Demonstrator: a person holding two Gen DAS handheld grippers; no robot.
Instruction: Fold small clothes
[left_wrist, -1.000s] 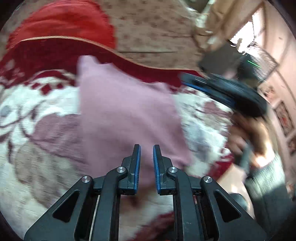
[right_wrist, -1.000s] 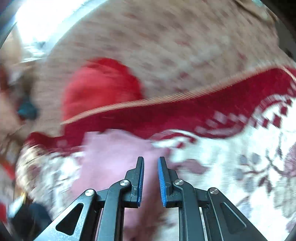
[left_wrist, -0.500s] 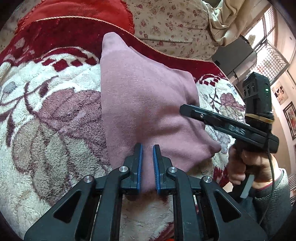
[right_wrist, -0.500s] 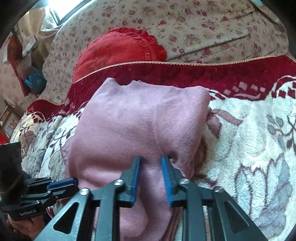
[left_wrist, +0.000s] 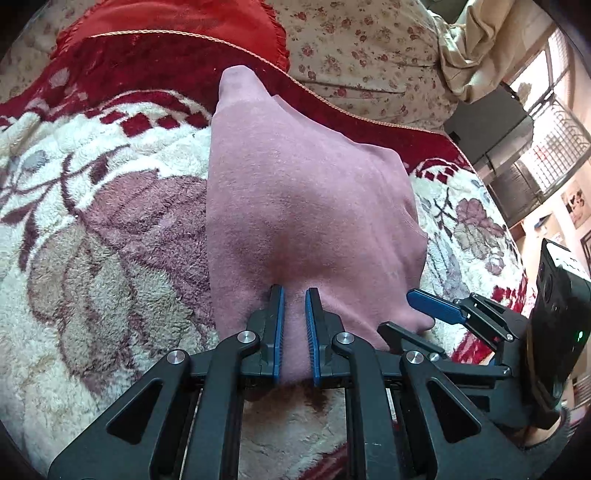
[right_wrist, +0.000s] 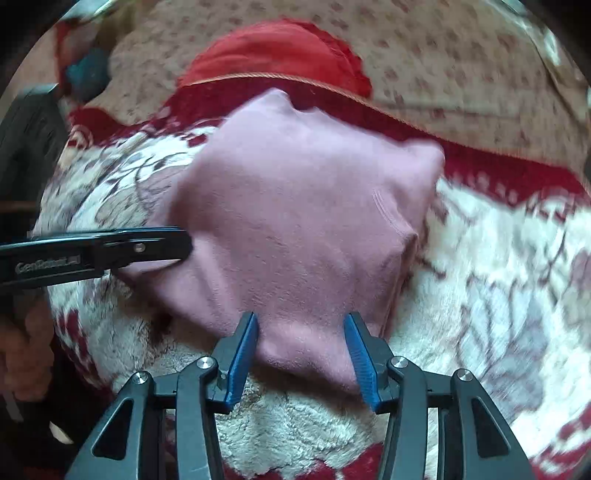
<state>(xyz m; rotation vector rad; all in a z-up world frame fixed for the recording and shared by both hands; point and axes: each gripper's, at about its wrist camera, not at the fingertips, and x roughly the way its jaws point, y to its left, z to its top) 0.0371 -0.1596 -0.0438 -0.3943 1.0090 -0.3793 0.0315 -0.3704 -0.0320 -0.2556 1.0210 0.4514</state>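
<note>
A folded pink garment (left_wrist: 303, 206) lies on a fleecy white and red floral blanket (left_wrist: 92, 258); it also shows in the right wrist view (right_wrist: 295, 221). My left gripper (left_wrist: 294, 295) is shut on the garment's near edge, with pink cloth between the blue pads. My right gripper (right_wrist: 301, 321) is open, its jaws wide on either side of the garment's near corner. The right gripper also shows at the right of the left wrist view (left_wrist: 436, 306). The left gripper's fingers (right_wrist: 147, 245) reach the garment's left edge in the right wrist view.
A red cushion (right_wrist: 273, 51) lies behind the blanket against a floral-print sofa back (left_wrist: 369, 48). A dark box (left_wrist: 491, 125) and a window are at the far right of the left wrist view. The blanket (right_wrist: 498, 277) extends to the right.
My right gripper has opened from nearly shut on the garment's near edge. Both grippers have moved closer together along that edge. The left gripper still pinches the cloth.
</note>
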